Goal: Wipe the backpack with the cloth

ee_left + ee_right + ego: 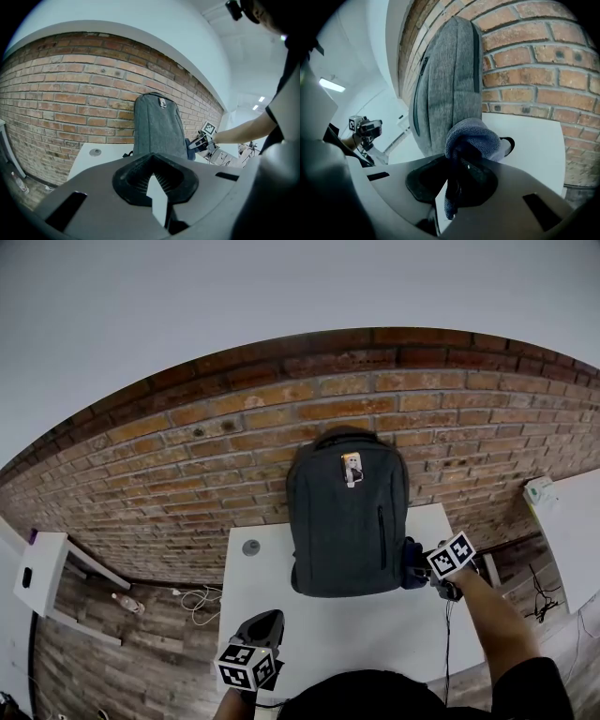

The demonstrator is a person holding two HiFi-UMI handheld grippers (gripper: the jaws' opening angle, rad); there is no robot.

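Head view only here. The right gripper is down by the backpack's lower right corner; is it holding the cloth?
Observer: Yes. The right gripper view shows the right gripper shut on a bluish-grey cloth, bunched ahead of its jaws.
Operator: Is it on the backpack?
Observer: It sits low at the side of the grey backpack, by the base; contact I cannot tell.
Operator: And the left gripper?
Observer: The left gripper is shut on nothing, pointing at the backpack's front from across the table.
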